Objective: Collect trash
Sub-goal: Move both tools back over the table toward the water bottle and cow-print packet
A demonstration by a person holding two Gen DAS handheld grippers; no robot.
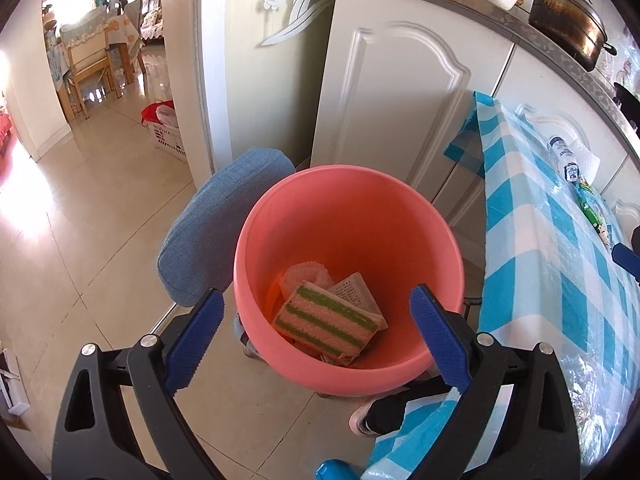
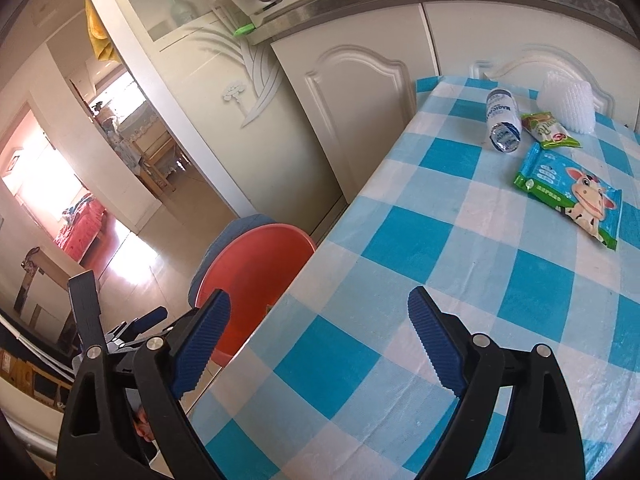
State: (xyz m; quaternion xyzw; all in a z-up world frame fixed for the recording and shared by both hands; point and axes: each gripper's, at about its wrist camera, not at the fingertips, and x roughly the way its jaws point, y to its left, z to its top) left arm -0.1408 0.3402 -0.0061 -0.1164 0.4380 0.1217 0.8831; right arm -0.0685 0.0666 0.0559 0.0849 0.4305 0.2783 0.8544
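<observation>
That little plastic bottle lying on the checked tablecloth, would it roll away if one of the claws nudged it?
Probably, yes. The bottle is round and lies on its side, so a sideways nudge could set it rolling. It looks clear and possibly empty, so likely light. Its smooth plastic may slip between the pads, and the green snack wrapper beside it might stop it.

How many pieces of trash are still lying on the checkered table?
4, clustered at the far end: a plastic bottle on its side, a snack wrapper beside it, white foam netting behind, and a wipes pack nearest.
</observation>
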